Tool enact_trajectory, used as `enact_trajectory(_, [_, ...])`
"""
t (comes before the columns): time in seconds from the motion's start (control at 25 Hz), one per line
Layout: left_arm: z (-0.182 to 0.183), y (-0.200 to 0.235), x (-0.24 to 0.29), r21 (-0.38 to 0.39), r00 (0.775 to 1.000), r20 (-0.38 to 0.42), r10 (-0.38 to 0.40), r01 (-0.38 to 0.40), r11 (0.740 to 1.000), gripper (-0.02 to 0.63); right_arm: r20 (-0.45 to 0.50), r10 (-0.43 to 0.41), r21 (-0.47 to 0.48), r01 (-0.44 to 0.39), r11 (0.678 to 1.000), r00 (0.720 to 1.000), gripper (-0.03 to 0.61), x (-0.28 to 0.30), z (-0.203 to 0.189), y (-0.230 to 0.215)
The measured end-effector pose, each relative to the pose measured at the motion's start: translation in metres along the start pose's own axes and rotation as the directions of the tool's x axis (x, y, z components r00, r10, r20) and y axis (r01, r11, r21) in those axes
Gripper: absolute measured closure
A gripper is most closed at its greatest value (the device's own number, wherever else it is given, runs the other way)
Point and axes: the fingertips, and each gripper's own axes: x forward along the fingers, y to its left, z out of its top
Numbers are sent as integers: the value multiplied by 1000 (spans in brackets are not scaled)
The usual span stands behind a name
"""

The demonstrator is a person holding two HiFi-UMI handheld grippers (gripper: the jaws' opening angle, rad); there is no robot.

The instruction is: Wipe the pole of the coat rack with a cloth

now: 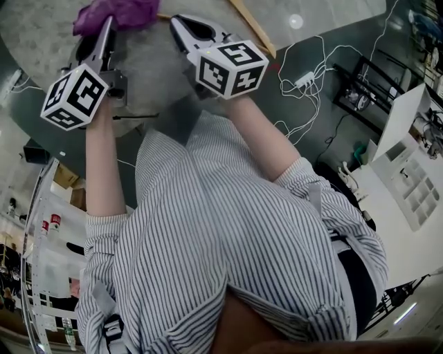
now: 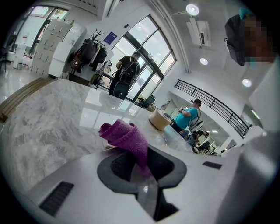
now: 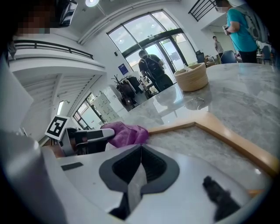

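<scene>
A purple cloth (image 1: 121, 12) is bunched at the tips of my left gripper (image 1: 107, 29), which is shut on it above the round marble table (image 1: 156, 72). In the left gripper view the cloth (image 2: 126, 136) sticks up out of the closed jaws of the left gripper (image 2: 142, 165). My right gripper (image 1: 181, 29) is just to the right of it, shut with nothing between its jaws. A light wooden bar (image 1: 252, 28) lies on the table beside it. From the right gripper (image 3: 140, 164), that angled wooden piece (image 3: 214, 129) runs right, and the cloth (image 3: 127, 133) touches its left end.
A wicker basket (image 3: 191, 77) stands farther along the table. White cables and a power strip (image 1: 304, 79) lie on the floor at right, beside a white shelf unit (image 1: 408, 173). Several people stand by the glass doors (image 3: 151, 68).
</scene>
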Motion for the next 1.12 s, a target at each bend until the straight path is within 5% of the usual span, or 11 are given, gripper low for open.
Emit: enact_trajectory(1.12, [-50,-91,21,72,988,-90,-128,135,988,534,100,-102,114,90,989,990,563,-75,-12,-50])
